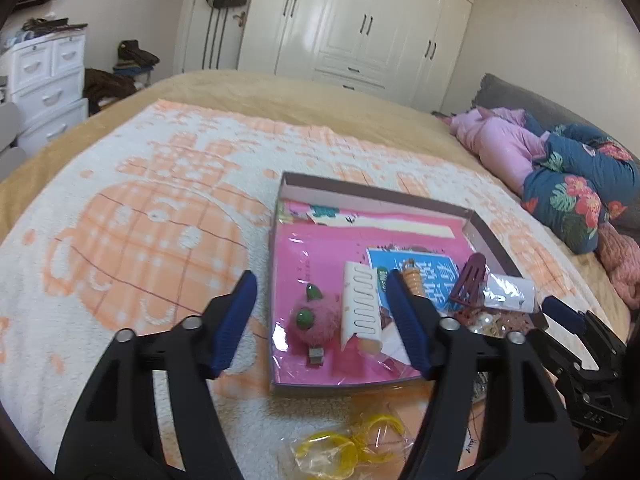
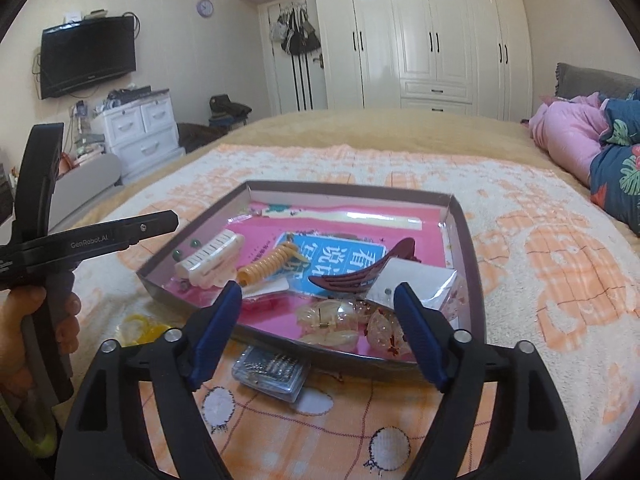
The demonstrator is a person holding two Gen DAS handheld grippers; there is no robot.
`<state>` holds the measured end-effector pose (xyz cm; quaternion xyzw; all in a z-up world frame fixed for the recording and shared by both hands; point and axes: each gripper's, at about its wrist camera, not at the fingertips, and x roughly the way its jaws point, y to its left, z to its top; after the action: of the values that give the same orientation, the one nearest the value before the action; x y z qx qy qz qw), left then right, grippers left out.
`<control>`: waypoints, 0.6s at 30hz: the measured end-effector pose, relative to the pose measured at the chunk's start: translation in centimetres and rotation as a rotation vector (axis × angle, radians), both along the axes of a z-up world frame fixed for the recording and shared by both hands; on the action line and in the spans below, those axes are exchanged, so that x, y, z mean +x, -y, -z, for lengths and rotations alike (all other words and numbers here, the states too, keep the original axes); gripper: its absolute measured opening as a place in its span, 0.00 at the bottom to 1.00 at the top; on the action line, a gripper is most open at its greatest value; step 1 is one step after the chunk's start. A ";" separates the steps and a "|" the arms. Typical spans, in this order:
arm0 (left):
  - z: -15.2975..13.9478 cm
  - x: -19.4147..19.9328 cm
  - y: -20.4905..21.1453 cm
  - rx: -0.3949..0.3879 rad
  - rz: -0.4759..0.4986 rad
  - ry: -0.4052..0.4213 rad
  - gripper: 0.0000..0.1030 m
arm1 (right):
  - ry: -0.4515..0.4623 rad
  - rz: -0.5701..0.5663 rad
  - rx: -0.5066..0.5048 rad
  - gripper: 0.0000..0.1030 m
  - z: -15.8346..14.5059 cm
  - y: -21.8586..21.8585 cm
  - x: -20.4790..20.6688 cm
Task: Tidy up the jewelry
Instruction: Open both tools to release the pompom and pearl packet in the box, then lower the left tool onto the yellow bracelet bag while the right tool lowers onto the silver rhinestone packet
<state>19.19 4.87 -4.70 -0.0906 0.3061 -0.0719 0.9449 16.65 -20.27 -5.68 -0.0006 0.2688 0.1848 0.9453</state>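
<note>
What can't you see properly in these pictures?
- Clear plastic box of small metal bits: right wrist view, contents too small and blurred to name; its far end is tucked under the shallow cardboard tray.
- Yellow items in a clear bag: left wrist view, crinkled plastic blurs them.

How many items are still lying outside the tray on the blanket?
2 visible. A clear bag of yellow rings by the shallow cardboard tray's near-left corner, and a clear plastic pin box against its near edge. Others may be hidden.
</note>
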 end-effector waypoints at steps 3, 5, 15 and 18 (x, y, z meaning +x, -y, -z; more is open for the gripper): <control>-0.5 -0.7 -0.2 0.003 -0.017 0.022 0.66 | 0.014 -0.007 -0.001 0.77 -0.4 0.0 -0.6; -0.7 -1.1 -0.3 0.009 -0.026 0.026 0.69 | 0.022 -0.006 -0.005 0.77 -0.5 -0.1 -1.1; -1.2 -4.0 -0.6 0.031 -0.073 0.047 0.83 | 0.000 -0.040 -0.014 0.80 0.0 -0.5 -2.4; -1.1 -4.7 -1.0 0.009 -0.081 0.029 0.88 | -0.018 -0.055 -0.021 0.80 0.4 -0.7 -2.8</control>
<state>14.50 5.83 -3.62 -0.0975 0.2886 -0.0334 0.9519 13.86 -19.53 -6.10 -0.0164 0.2789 0.2078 0.9374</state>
